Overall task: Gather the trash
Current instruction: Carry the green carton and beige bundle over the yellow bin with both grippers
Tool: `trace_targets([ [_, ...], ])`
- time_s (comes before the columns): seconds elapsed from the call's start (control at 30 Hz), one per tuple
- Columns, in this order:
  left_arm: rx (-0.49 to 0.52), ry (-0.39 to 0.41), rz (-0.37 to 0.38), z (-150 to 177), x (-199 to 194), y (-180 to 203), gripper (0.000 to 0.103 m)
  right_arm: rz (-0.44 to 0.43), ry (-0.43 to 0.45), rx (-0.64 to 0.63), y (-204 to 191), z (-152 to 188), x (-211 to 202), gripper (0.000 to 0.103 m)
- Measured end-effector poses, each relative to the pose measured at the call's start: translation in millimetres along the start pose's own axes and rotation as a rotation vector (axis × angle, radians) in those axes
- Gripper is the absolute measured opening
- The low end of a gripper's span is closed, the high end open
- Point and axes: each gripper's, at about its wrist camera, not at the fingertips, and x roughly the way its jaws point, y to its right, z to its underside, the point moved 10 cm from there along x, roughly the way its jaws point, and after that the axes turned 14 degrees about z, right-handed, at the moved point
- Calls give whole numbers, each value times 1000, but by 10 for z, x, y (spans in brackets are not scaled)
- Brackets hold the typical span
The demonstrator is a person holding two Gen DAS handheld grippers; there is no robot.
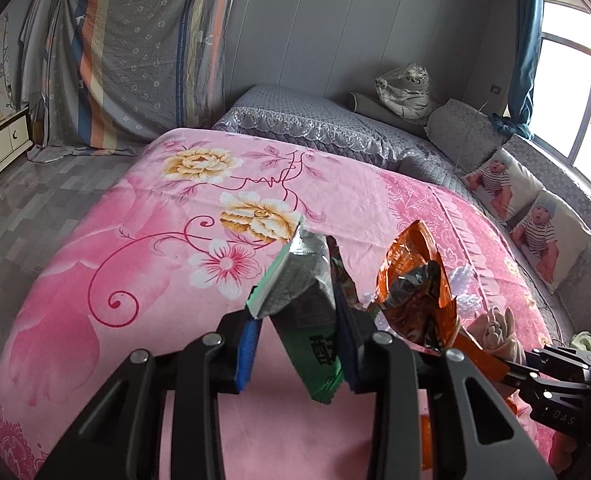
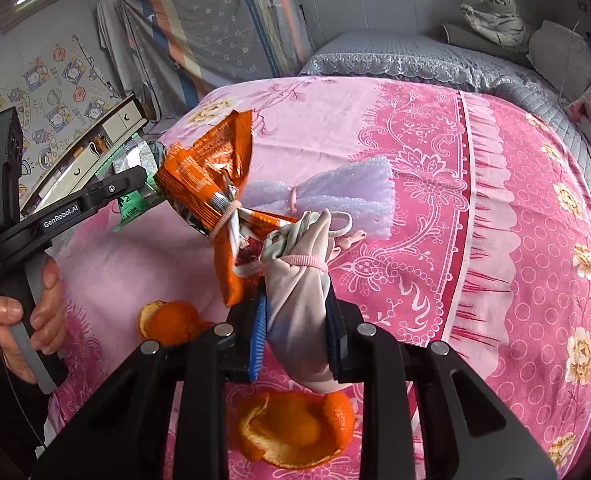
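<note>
My left gripper (image 1: 295, 344) is shut on a green and silver wrapper (image 1: 307, 320), held above the pink flowered bedspread (image 1: 135, 240). My right gripper (image 2: 295, 332) is shut on a pale cloth bundle (image 2: 299, 300) tied with a pink hair band. An orange snack wrapper (image 2: 211, 176) tied with a band hangs against the bundle; it also shows in the left wrist view (image 1: 415, 280). Orange peel (image 2: 295, 428) lies under the right gripper, and a second peel (image 2: 167, 320) lies to its left. A white foam sheet (image 2: 335, 196) tied in the middle lies on the bed beyond.
The bed is round, with grey quilted bedding (image 1: 315, 120), baby-print cushions (image 1: 535, 220) and a plush tiger (image 1: 407, 84) at its far side. A striped sheet (image 1: 135, 60) hangs at the back. A low cabinet (image 1: 3, 140) stands left on the grey floor.
</note>
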Motion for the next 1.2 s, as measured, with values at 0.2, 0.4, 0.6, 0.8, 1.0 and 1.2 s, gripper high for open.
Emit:
trace_targets([
  [0.2, -11, 46, 7, -51, -289, 10, 32, -40, 44, -31, -234, -18, -348, 23],
  [0.4, 1, 86, -3, -51, -613, 42, 32, -24, 88, -33, -256, -17, -618, 23],
  [0.6, 19, 125, 2, -65, -914, 183, 32, 0, 131, -14, -153, -9, -878, 23],
  [0.8, 64, 142, 12, -58, -1119, 488, 32, 31, 177, 16, 25, 20, -1176, 23],
  [1.0, 100, 127, 53, 2, -1176, 871, 32, 75, 210, 54, 308, 79, -1412, 23],
  [1.2, 133, 101, 93, 73, -1105, 1299, 32, 128, 228, 92, 646, 186, -1593, 23],
])
